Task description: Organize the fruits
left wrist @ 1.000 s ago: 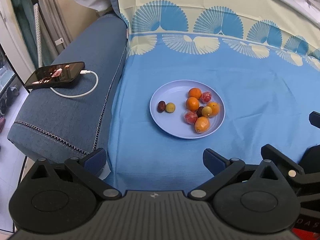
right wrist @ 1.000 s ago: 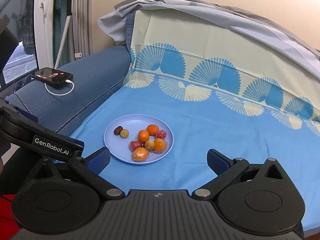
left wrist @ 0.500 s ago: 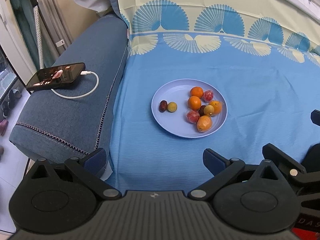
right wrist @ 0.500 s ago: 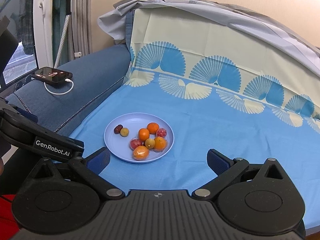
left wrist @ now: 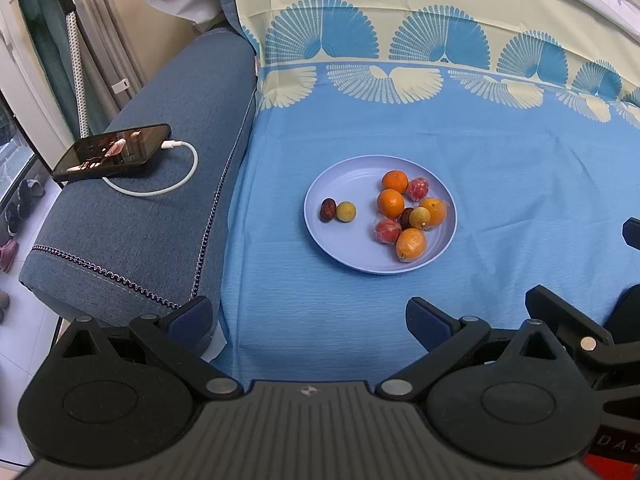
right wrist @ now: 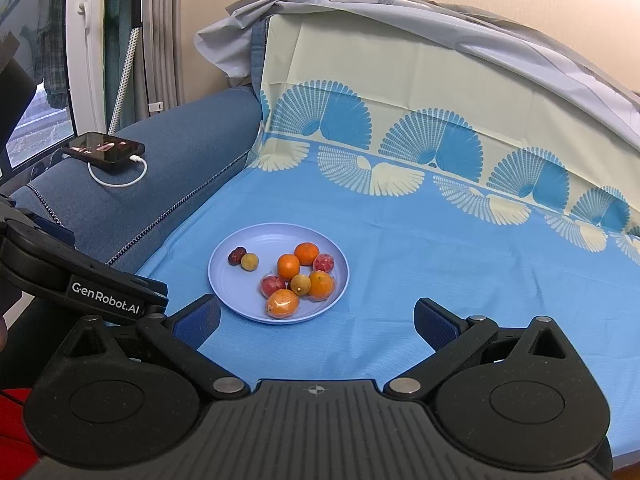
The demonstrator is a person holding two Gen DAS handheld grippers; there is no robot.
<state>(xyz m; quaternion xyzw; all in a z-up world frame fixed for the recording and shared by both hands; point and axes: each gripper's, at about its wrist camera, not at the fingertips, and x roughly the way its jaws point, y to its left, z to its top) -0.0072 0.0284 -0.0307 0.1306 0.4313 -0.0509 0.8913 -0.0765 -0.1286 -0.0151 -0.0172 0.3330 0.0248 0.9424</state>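
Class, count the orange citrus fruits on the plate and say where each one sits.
4. Back orange; second orange just in front of it; wrapped orange at the right; front orange by the plate's near rim. The pile may hide more.

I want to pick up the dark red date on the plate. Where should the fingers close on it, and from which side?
Grip the date across its narrow middle, coming from above with the open left gripper. It lies flat on the plate, touching or nearly touching the small yellow-green fruit, so probably one finger goes on its near end and the other on its far end, away from that neighbour.
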